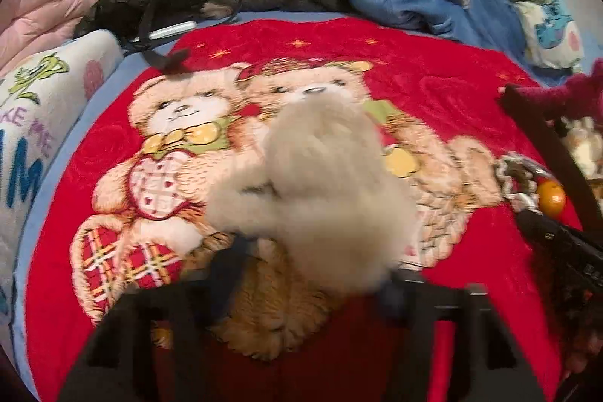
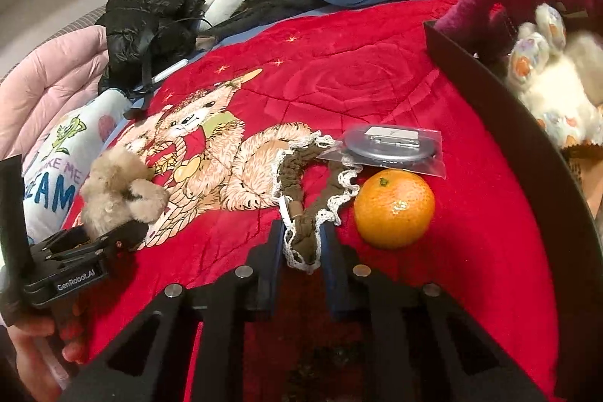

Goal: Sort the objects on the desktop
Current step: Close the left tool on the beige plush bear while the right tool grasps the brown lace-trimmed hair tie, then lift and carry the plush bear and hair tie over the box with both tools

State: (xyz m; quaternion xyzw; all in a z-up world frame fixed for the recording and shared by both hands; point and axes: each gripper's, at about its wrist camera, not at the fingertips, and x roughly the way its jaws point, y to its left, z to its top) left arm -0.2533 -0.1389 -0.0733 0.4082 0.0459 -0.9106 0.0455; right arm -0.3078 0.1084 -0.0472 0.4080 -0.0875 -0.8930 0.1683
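The left gripper is pinching a small fluffy beige toy, and in the right wrist view the same toy sticks up from those fingers above the red teddy-bear blanket. The right gripper has its two fingers on either side of a brown headband with white lace that lies on the blanket, but I cannot tell if they are squeezing it yet or only sitting beside it. An orange sits just beside the headband, touching its lace edge or very close to it. A flat round thing in a clear bag lies right behind the orange. A dark box stands on the right with soft toys already inside, so the fluffy toy probably goes there too. The toy is soft and puffy, so it could slip out if the fingers only hold fur. The headband is long and floppy, so lifting it might drag the lace against the orange and make it roll. The loose end could also catch the little bag.
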